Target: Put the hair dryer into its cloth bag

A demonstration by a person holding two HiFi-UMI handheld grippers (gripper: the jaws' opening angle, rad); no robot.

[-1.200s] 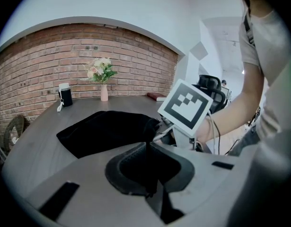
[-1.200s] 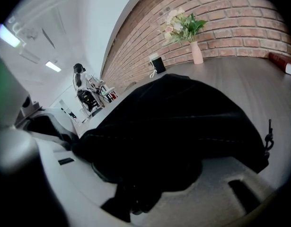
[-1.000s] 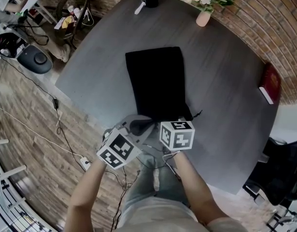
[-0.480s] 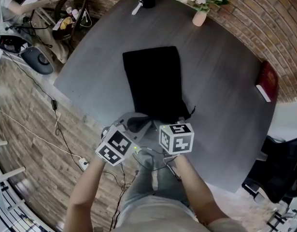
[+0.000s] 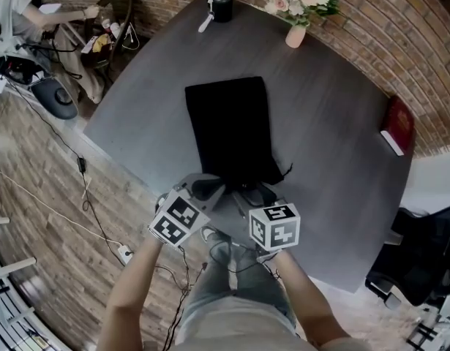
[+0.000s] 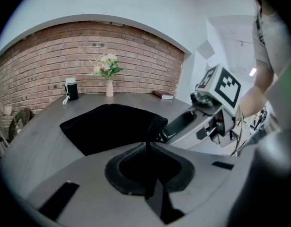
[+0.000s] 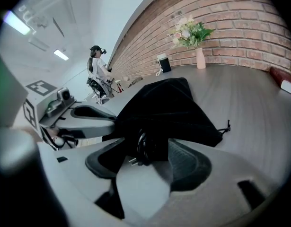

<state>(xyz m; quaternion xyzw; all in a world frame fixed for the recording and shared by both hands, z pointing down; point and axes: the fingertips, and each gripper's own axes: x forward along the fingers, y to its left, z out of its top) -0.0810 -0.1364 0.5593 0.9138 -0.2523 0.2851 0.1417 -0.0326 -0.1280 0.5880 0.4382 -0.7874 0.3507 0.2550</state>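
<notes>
The black cloth bag (image 5: 230,129) lies flat on the round grey table (image 5: 334,123), its mouth toward me. My left gripper (image 5: 212,189) is shut on the mouth's near edge (image 6: 146,132), a thin fold of fabric between its jaws. The hair dryer's body is hidden inside the bag. Only its coiled black cord (image 7: 144,145) and plug (image 7: 131,161) show at the mouth. My right gripper (image 5: 258,197) sits just in front of the mouth. Its jaws are opening, with the cord coil between them but not pressed. A drawstring end (image 7: 226,125) trails to the right.
At the table's far side stand a pink vase of flowers (image 5: 296,32) and a black cup with a white lid (image 5: 222,1). A red book (image 5: 396,126) lies at the right edge. A black chair (image 5: 422,262) is at the right, and a person (image 5: 31,17) and cables are at the far left.
My right gripper has drawn back from the bag's mouth toward me, and its jaws have spread. The left gripper has kept its hold and place.
</notes>
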